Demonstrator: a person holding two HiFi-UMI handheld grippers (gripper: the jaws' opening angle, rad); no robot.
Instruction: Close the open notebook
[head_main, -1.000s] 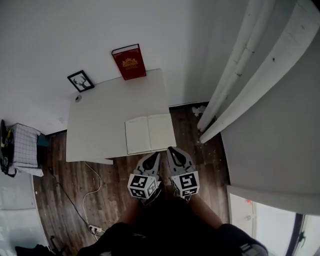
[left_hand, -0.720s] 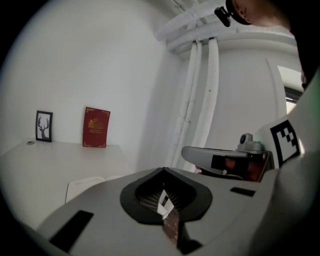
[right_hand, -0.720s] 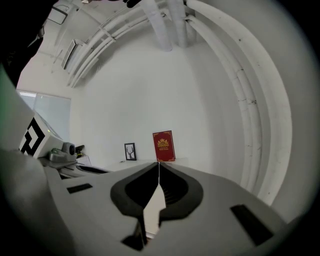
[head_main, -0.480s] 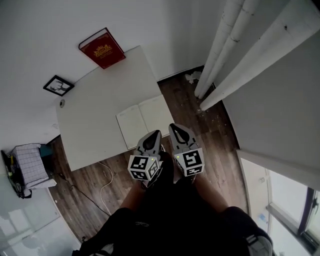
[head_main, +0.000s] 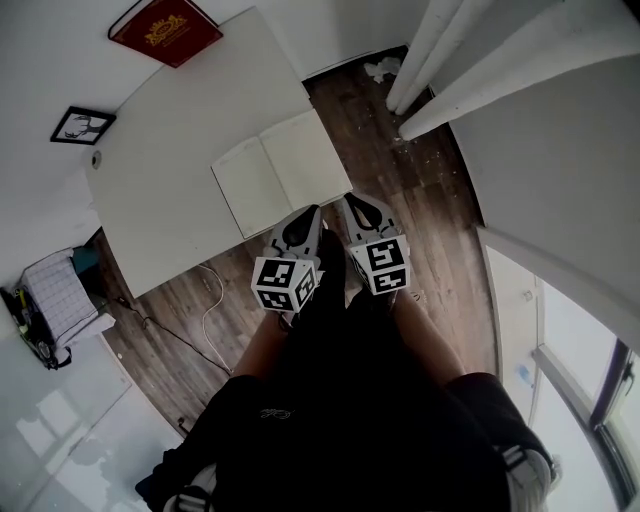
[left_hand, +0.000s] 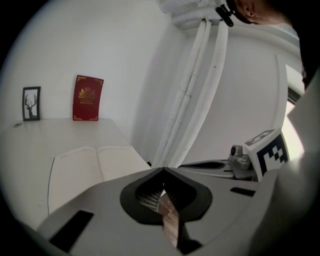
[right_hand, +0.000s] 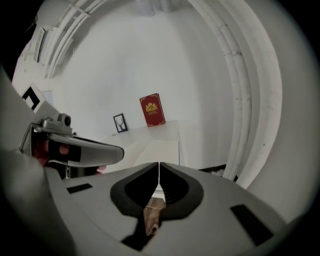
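Notebook (head_main: 282, 172) lies open, untouched. Left gripper (head_main: 312, 212) and right gripper (head_main: 352, 201), jaws together and empty, have descended close to its near edge; closing has not yet begun.

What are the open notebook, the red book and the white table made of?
Open notebook: paper, it seems; plain, matt cream pages lying flat.
Red book: probably a hard cover, cloth or leather-like; deep red with gold print, but the finish is hard to tell.
Table: smooth white top, maybe painted or laminated wood; no grain shows.
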